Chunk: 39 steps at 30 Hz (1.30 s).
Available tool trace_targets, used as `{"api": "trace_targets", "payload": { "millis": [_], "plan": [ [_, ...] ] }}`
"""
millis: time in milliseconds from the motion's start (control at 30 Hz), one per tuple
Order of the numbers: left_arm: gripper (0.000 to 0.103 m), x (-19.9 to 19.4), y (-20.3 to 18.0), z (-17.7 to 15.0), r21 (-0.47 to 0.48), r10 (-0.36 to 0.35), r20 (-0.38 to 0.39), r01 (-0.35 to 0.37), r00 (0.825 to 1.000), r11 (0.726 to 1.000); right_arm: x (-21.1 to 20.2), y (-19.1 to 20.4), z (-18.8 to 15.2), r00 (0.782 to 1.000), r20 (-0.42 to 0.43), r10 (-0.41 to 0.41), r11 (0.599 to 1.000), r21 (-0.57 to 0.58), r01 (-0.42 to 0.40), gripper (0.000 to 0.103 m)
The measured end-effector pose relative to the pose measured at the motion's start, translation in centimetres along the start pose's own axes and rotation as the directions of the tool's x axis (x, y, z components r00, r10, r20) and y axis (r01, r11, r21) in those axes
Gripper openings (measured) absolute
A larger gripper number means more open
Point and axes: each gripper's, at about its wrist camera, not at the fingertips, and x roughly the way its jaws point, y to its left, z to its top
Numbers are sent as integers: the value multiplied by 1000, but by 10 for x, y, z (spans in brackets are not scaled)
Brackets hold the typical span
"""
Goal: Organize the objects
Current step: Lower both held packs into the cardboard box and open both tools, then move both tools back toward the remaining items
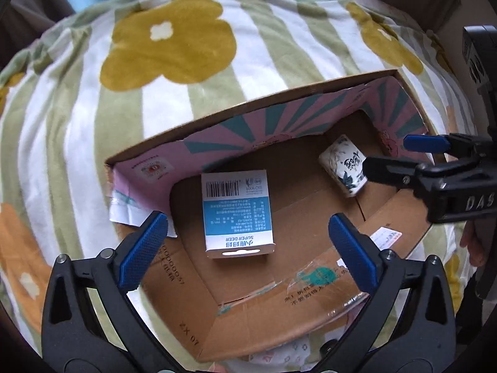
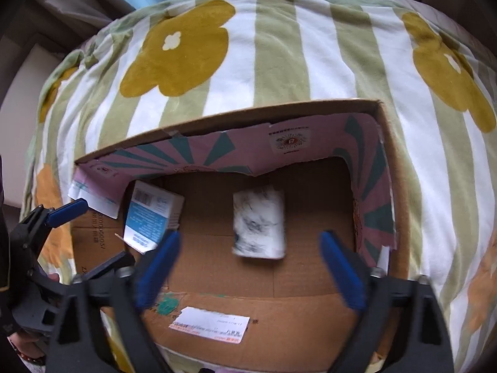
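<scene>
An open cardboard box point(image 1: 316, 307) with pink and teal inner flaps sits on a flowered blanket. Inside it lie a white and blue carton point(image 1: 237, 214) and a white cup with black ink drawings point(image 1: 343, 164), on its side. My left gripper point(image 1: 245, 248) is open and empty, hovering over the carton. My right gripper point(image 1: 385, 152) reaches in from the right, open, beside the cup. In the right wrist view the box point(image 2: 310, 320) holds the cup point(image 2: 259, 225), blurred, between the open right gripper's point(image 2: 250, 272) fingers, and the carton point(image 2: 152, 217) to the left. The left gripper point(image 2: 93, 233) shows at the left edge.
The striped green and white blanket point(image 1: 155, 108) with yellow and orange flowers covers the surface all around the box. A shipping label point(image 2: 209, 324) is stuck on the box's near wall. Torn tape and plastic point(image 1: 323, 276) hang on the near flap.
</scene>
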Motion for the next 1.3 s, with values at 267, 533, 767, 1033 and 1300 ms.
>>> {"api": "trace_targets", "payload": {
  "millis": [267,533,767,1033,1300],
  "plan": [
    [103,-25,4,-15,-32,-23,20,23,1000,999,-29,-1,-9,997,72,14,1000,7,-14,100],
    [103,-44,8,-34,-67,-20,32,22,999,998,-45,0,-25,995,89,34,999,38,-37,100],
    [103,-72,8,-48,-77,-17,62,22,998,997,-69,12,-44,994,108,16,1000,-4,-16,100],
    [103,-125,-2,-63,-59,45,157,-36,987,998,-129,21,-69,964,261,-57,998,-5,60,100],
    [103,-169,-7,-88,-43,25,186,-18,982,999,-169,29,-107,959,277,-66,997,-23,75,100]
  ]
}}
